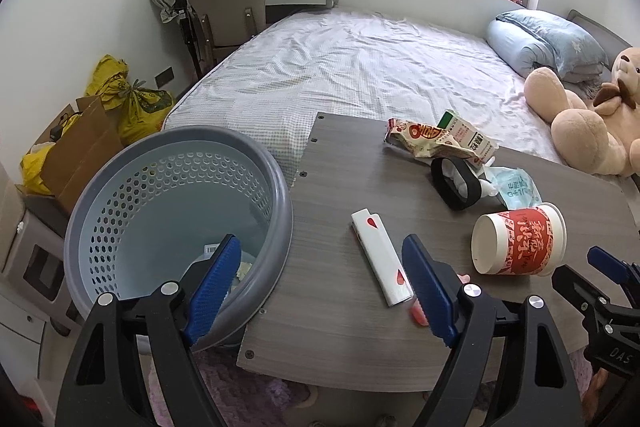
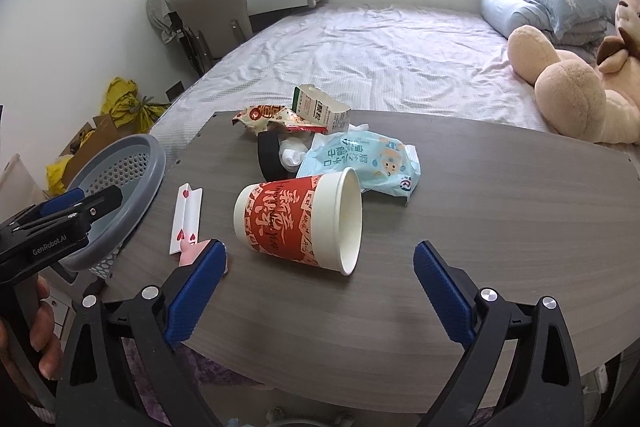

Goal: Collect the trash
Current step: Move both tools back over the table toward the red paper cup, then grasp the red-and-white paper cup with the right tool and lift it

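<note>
A red-and-white paper cup (image 2: pixel 298 223) is seen lying on its side on the grey wood-grain bench (image 2: pixel 500 247), its open mouth turned toward the right gripper (image 2: pixel 320 301). Just behind it a pale blue wipes packet (image 2: pixel 368 163) is found, and beyond that a black band (image 2: pixel 268 155), a crumpled snack wrapper (image 2: pixel 266 119) and a green-and-white carton (image 2: pixel 318 107) are gathered close together. A white wrapper with red hearts (image 1: pixel 382 261) lies flat to the left of the cup, near the bench edge. A grey perforated basket (image 1: pixel 176 215) stands beside that edge, with some scraps visible at its bottom. The left gripper (image 1: pixel 320 291) is held wide open and empty, one finger over the basket rim and the other over the heart wrapper's near end. The right gripper is likewise spread wide with nothing between its fingers, just in front of the cup. A bed (image 1: pixel 360 67) with a teddy bear (image 1: pixel 592 115) lies behind the bench.
</note>
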Demonstrator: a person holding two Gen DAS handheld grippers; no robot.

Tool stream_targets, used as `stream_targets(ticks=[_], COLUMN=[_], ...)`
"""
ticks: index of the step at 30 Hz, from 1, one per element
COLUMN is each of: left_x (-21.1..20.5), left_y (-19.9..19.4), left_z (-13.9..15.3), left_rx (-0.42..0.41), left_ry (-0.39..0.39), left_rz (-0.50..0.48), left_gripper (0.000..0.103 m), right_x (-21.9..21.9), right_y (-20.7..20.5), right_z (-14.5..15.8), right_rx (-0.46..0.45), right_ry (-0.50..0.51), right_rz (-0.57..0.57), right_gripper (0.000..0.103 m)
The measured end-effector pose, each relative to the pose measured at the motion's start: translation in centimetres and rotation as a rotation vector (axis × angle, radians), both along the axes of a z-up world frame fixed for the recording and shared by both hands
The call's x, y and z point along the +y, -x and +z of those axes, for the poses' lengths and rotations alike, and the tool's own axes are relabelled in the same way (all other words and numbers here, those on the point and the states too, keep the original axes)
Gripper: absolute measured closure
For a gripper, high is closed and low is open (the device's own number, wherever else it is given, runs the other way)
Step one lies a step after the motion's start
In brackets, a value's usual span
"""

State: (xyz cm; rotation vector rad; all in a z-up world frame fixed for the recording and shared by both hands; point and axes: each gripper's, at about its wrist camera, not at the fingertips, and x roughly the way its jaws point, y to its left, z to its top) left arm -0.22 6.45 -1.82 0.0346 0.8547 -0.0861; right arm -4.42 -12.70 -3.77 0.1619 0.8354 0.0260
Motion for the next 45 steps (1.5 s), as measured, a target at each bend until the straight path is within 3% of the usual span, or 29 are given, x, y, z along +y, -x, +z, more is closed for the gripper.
stream_targets(ticks=[26, 40, 45], left_x=[1.7, 2.2, 2.0], left_y=[-0.4, -0.4, -0.3], left_z=[-1.2, -1.5, -1.8], left_rx=[-0.014, -0.012, -0.002], left_ry=[0.015, 0.014, 0.010], left_rz=[0.009, 0.012, 0.006], left_gripper=[0.024, 0.024, 0.024], right_x=[2.5, 3.4, 3.4], right_y=[-3.4, -5.8, -5.8], right_z=[-1.7, -3.3, -3.9], right_rx=[0.052, 0.128, 0.131], right_ry=[0.042, 0.091, 0.090], right_rz=[-0.060, -0.095, -0.101], right_gripper=[0.006, 0.006, 0.010])
